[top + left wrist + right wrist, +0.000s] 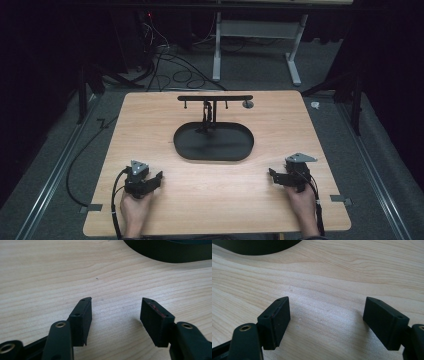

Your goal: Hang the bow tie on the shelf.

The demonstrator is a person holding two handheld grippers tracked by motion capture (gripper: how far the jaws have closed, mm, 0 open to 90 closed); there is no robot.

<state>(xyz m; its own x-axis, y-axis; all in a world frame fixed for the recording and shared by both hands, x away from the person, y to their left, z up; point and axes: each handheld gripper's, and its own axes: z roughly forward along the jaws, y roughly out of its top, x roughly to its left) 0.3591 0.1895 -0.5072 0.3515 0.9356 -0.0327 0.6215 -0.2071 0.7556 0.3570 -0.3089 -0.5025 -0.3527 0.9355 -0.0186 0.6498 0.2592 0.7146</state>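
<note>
Left gripper (159, 176) & right gripper (271, 173) both wide apart w/ nothing held, black oval tray (214, 141) between, possibly unlabelled

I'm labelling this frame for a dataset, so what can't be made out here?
- Small item hanging on the black stand above the oval tray: too small and dark in the high view to identify.
- Grey round thing near the table's far edge: too small to name.
- Tray in the left gripper view and right gripper view: cut off by the top edge.
- Person's forearms: cut off by the high view's bottom edge.
</note>
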